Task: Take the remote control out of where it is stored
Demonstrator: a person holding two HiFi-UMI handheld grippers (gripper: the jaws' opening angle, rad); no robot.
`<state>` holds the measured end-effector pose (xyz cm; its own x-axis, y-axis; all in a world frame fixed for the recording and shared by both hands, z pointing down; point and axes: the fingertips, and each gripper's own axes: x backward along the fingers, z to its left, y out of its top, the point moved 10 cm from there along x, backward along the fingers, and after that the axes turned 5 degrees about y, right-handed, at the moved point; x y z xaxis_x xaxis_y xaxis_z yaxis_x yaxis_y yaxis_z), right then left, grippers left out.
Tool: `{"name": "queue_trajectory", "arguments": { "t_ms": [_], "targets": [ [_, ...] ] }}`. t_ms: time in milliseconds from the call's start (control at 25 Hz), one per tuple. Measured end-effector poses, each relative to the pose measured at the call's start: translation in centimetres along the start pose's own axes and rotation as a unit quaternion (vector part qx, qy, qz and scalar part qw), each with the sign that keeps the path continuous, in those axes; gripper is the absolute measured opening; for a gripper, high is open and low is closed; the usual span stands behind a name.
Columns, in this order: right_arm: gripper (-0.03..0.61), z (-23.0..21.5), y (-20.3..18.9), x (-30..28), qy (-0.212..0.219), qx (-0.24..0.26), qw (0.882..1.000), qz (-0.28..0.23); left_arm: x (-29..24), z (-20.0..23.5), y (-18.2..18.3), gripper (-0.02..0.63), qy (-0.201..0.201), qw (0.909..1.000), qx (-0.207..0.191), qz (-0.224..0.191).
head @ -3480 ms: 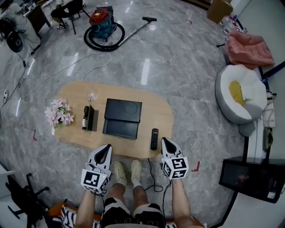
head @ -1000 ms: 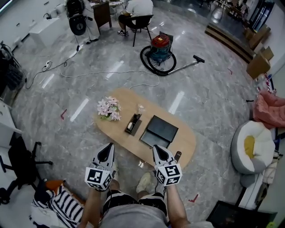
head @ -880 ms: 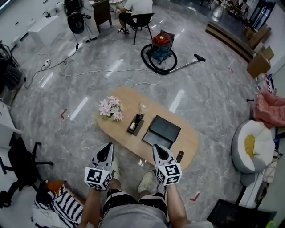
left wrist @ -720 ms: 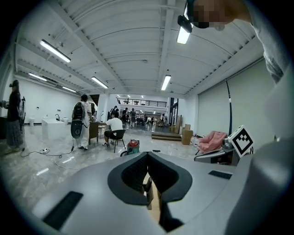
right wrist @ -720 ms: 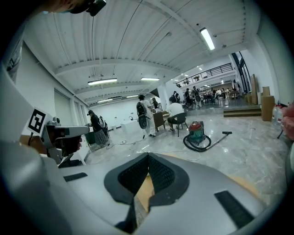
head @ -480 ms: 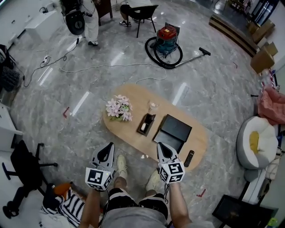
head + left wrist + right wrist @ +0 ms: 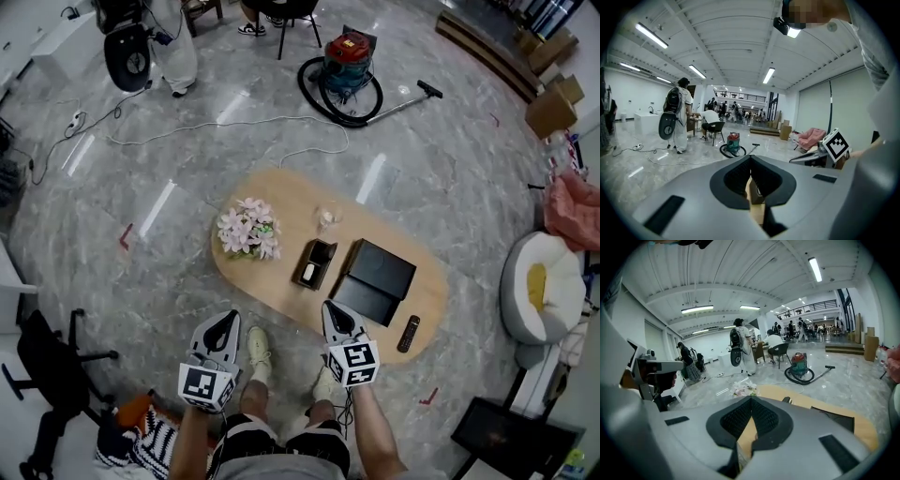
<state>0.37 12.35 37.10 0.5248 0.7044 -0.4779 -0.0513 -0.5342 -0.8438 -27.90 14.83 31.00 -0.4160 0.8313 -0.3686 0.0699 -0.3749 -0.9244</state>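
Head view: remote control [image 7: 408, 334] on table [image 7: 286, 197]

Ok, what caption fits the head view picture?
The left gripper and right gripper, both shut, hover before a wooden table where the remote control lies beside a black box.

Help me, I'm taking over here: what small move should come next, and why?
Probably ease the right gripper toward the small open box, opening its jaws: it and the left gripper are shut and empty, and that box holds a pale thing, perhaps the remote. A black remote already lies loose on the table.
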Motion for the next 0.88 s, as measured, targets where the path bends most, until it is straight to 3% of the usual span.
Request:
{"name": "queue_trajectory", "arguments": {
  "t_ms": [480,880],
  "targets": [
    [0.009,-1.0,-3.5,-7.1,-0.056,-0.038,0.997,0.027,-6.2,6.2,-3.5,0.008,-0.051,0.9986,0.004,0.015],
    [0.009,-0.4,-5.2,-9.7,-0.11,-0.082,0.99,0.018,-9.9,9.6,-4.3,0.008,-0.105,0.9939,-0.013,0.031]
  ]
}}
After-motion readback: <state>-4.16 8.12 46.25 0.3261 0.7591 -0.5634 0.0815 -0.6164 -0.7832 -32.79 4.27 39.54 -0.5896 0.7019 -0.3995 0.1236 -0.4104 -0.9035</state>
